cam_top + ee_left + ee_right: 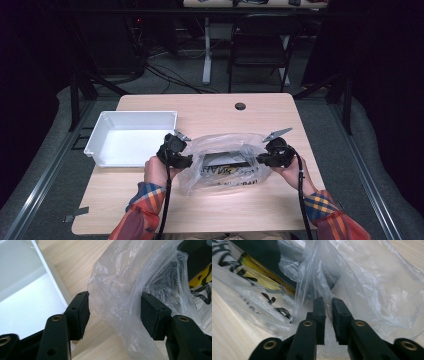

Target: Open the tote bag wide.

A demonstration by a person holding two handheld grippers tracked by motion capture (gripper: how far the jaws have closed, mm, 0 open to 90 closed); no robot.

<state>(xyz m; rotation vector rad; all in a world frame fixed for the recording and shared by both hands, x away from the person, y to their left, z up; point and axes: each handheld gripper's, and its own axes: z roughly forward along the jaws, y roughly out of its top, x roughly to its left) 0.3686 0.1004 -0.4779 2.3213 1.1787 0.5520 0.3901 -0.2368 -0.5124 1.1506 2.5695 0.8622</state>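
Note:
A clear plastic bag (225,145) lies on the wooden table with a black and yellow printed pack (227,170) inside it. My left gripper (187,161) is at the bag's left edge. In the left gripper view the jaws (115,312) stand open with a fold of the bag (117,290) between them; the film touches the right-hand pad and is clear of the other. My right gripper (260,159) holds the bag's right edge. In the right gripper view (328,315) the jaws stand nearly together, pinching a thin strip of the film (317,277). The pack (262,262) shows through the plastic.
A white tray (102,122) with nothing in it sits at the table's left, close to my left gripper, and its rim appears in the left gripper view (50,272). Bare tabletop (210,210) lies in front of the bag. A folding chair (260,45) stands beyond the far edge.

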